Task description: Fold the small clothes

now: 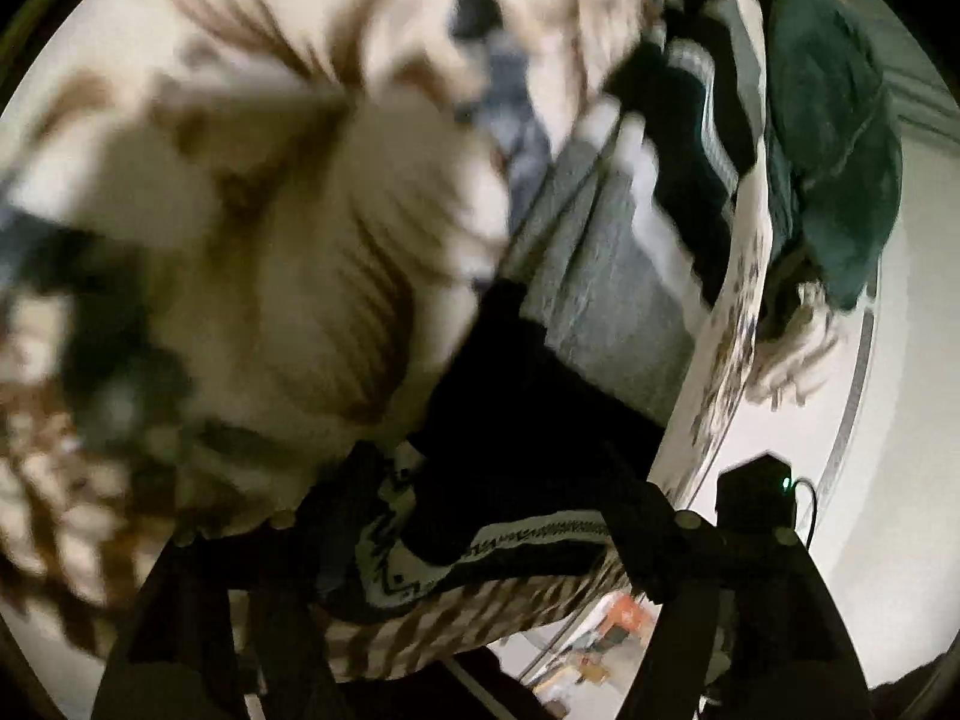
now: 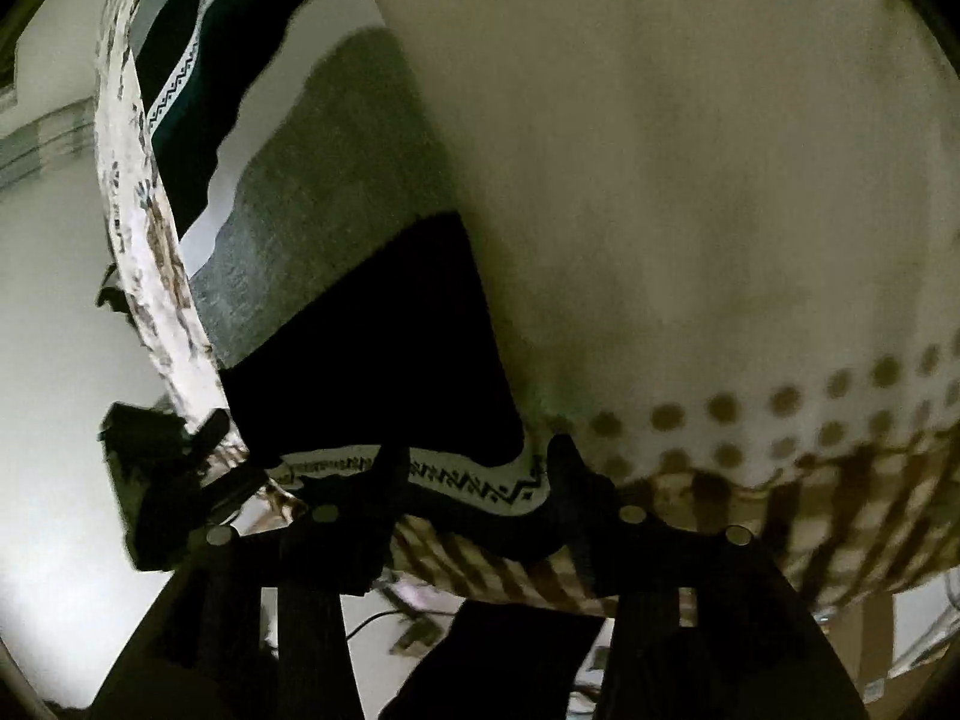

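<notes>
The left claw [image 1: 504, 546] is clamped on the hem of a black garment with a white zigzag-patterned trim [image 1: 528, 534], its dark fingers [image 1: 648, 546] pressing the fabric. The right claw [image 2: 468, 498] grips the same trimmed hem [image 2: 474, 483] further along, and the left claw shows at its left. The garment hangs over a brown-and-cream checked cloth [image 2: 510, 582]. Beside it lie a grey cloth [image 1: 588, 276], a dark green garment [image 1: 834, 138] and a blurred cream dotted fabric [image 2: 690, 210].

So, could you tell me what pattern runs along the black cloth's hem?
A white band with black zigzags, clearest in the right wrist view.
</notes>
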The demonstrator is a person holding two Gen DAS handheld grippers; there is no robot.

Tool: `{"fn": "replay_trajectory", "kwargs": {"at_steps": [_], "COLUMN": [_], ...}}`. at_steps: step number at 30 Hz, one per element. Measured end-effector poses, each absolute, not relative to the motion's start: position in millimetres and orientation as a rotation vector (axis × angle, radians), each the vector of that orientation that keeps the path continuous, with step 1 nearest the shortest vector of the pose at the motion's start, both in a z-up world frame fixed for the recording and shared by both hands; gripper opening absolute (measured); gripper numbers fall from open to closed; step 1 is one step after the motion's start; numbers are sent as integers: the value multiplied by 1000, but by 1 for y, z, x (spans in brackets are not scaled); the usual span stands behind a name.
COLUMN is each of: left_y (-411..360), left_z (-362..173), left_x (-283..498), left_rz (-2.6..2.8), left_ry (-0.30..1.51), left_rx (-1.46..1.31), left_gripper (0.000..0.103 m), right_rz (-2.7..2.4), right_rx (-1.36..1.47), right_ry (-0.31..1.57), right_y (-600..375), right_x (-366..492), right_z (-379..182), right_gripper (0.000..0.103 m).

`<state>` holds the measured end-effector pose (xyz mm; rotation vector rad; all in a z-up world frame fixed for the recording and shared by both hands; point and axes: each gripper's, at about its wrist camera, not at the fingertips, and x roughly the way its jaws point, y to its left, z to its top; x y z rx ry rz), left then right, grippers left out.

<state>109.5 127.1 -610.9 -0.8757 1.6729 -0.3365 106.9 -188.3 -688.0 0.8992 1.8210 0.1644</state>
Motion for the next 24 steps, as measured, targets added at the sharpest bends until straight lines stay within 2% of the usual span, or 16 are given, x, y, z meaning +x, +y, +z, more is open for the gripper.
{"fn": "replay_trajectory", "kwargs": {"at_steps": [3, 9, 12, 14, 17, 24], "left_y": [100, 82, 69, 71, 74, 93], "left_z": [-623, -609, -603, -602, -592, -553], "left_x": [109, 109, 105, 104, 105, 120], "left_rz": [-397, -452, -461, -451, -447, -480], "left_ry": [1697, 1678, 1681, 1671, 1653, 1591], "left_rx": [-791, -638, -558, -582, -620, -815], "left_gripper": [70, 69, 13, 13, 12, 12], "right_rz": [197, 210, 221, 228, 206, 277], "right_rx": [947, 1128, 1162, 1143, 1146, 1140], "right_ry": [1793, 1710, 1684, 1685, 1671, 1584], "right_y": [-173, -163, -155, -146, -140, -144], "right_x": [102, 94, 93, 95, 96, 115], "right_z": [-706, -723, -722, -720, -711, -656], "right_gripper": [54, 56, 53, 21, 16, 15]}}
